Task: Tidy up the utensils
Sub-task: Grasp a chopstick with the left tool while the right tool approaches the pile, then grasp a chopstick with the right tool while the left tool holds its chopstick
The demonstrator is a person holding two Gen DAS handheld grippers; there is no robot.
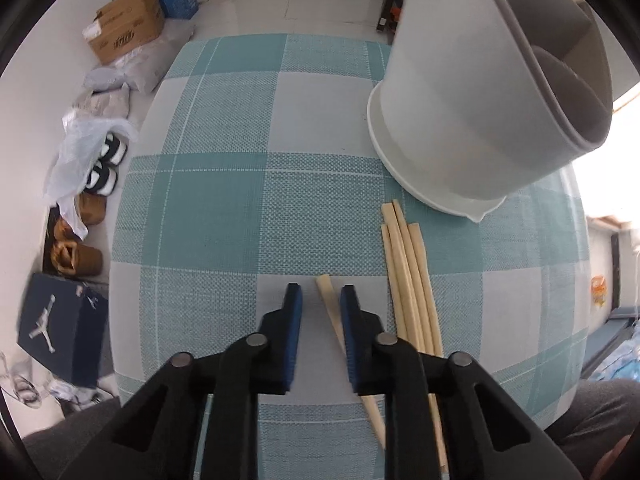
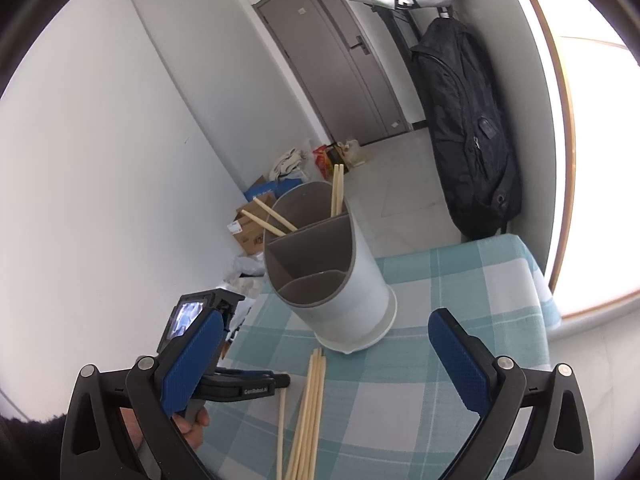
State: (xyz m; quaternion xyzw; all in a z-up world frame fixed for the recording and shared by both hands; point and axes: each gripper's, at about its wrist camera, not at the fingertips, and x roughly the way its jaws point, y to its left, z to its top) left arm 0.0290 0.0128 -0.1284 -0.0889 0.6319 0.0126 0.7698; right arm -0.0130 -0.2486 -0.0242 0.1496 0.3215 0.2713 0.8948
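Observation:
A single wooden chopstick [image 1: 326, 292] lies on the checked tablecloth [image 1: 220, 220]. Its end sits between the jaws of my left gripper [image 1: 320, 288], which points steeply down. The jaws are narrow, the chopstick lies against the right pad, and a gap shows at the left pad. A bundle of several chopsticks [image 1: 404, 272] lies just to the right. Beyond it stands the white divided utensil holder [image 1: 460, 120]. In the right wrist view the holder [image 2: 344, 280] has chopsticks [image 2: 338, 188] in its far compartments. My right gripper [image 2: 322, 316] hovers wide open and holds nothing, above the bundle [image 2: 312, 408].
Cardboard boxes [image 1: 128, 28], bags, shoes [image 1: 104, 168] and a dark shoebox [image 1: 60, 328] crowd the floor left of the table. A black backpack [image 2: 468, 128] hangs by the grey door [image 2: 340, 60]. The table's far edge [image 2: 520, 248] is close behind the holder.

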